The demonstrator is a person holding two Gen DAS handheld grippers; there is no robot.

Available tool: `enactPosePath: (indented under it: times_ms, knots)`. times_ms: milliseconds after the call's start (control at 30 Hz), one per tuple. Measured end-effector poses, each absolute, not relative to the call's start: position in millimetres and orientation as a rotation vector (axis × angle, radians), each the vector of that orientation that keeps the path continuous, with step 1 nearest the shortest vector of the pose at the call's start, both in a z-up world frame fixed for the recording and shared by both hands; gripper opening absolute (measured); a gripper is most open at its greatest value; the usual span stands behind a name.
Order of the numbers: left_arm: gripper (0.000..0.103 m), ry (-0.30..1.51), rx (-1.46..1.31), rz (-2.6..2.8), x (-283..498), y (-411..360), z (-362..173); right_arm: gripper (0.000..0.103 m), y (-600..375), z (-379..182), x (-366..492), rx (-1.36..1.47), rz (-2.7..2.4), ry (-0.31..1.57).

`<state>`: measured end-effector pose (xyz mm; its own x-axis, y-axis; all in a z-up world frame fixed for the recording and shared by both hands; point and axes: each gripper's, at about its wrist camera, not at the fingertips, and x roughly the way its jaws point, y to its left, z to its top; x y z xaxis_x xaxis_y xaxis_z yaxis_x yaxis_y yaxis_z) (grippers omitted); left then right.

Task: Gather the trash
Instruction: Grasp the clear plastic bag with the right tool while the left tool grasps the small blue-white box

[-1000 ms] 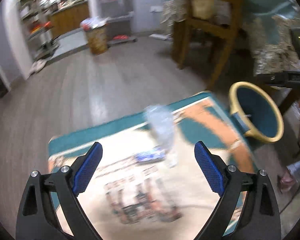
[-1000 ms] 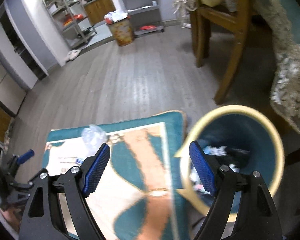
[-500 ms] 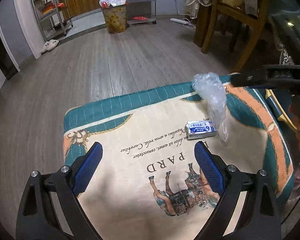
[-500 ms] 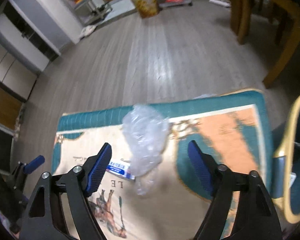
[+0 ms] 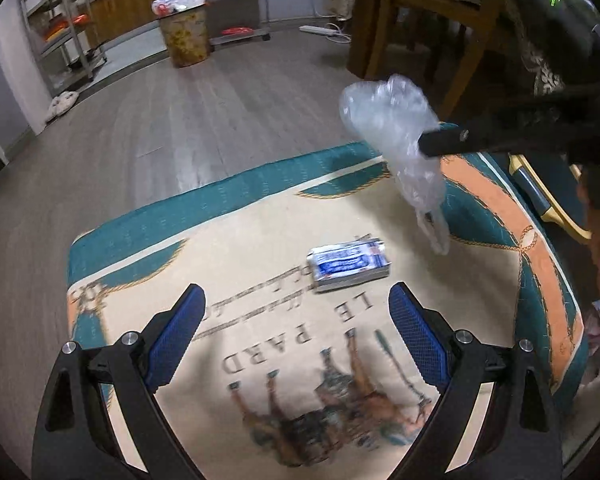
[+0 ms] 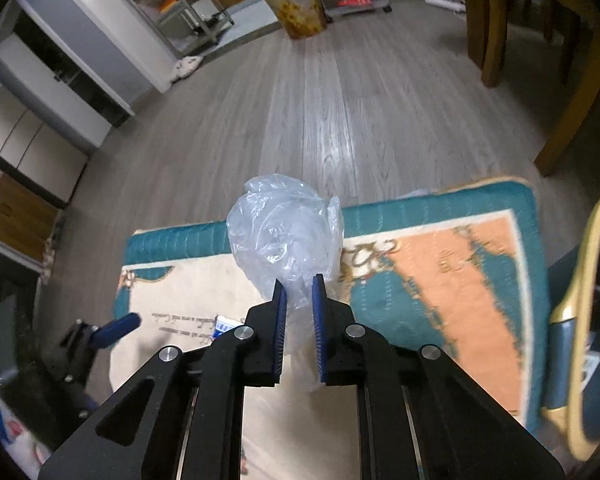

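Reading "LE PARD" on rug (image 5: 260,344)

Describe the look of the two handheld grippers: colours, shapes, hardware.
Both are matte black. The left gripper has two angular arms with triangular cut-outs, round silver bolt heads at the joints, and blue cross-hatched pads on the inner faces. The right gripper is built the same way: black linkages, silver bolts, thin blue ribbed pads. No cables or markings are visible on either.

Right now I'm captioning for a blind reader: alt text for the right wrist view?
The right claw pinches a crumpled clear plastic bag above a teal and peach rug; a yellow-rimmed bin is at right.
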<state>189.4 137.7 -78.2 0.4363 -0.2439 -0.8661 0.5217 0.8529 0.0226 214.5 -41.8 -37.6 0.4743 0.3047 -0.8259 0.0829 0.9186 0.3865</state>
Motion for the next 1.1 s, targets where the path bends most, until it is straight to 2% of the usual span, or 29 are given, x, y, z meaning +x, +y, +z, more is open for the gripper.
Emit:
enactPosePath:
  times_ms: [333,467,500,533,567,1100]
  knots:
    - [0.091,1.057,0.311,-0.466,201.9,100.0,-101.9,0.014,-79.4,-28.3,194.8,0.394,0.109,1.069]
    - [0.086,1.08,0.335,-0.452,202.6,90.6,-111.0,0.014,-88.7,-25.6,188.8,0.367,0.108,1.064]
    - [0.078,1.088,0.349,-0.449,202.2,88.6,-113.4,0.014,-90.1,-24.9,187.9,0.363,0.109,1.063]
    - [0.064,1.1,0.355,-0.451,201.9,87.7,-115.7,0.014,-91.9,-24.0,187.0,0.36,0.109,1.06]
    - [0.061,1.117,0.354,-0.463,201.0,86.5,-118.3,0.014,-94.2,-22.9,186.0,0.36,0.109,1.058]
    - [0.06,0.978,0.411,-0.578,162.4,45.7,-72.9,0.014,-156.0,16.7,142.5,0.401,0.023,0.998]
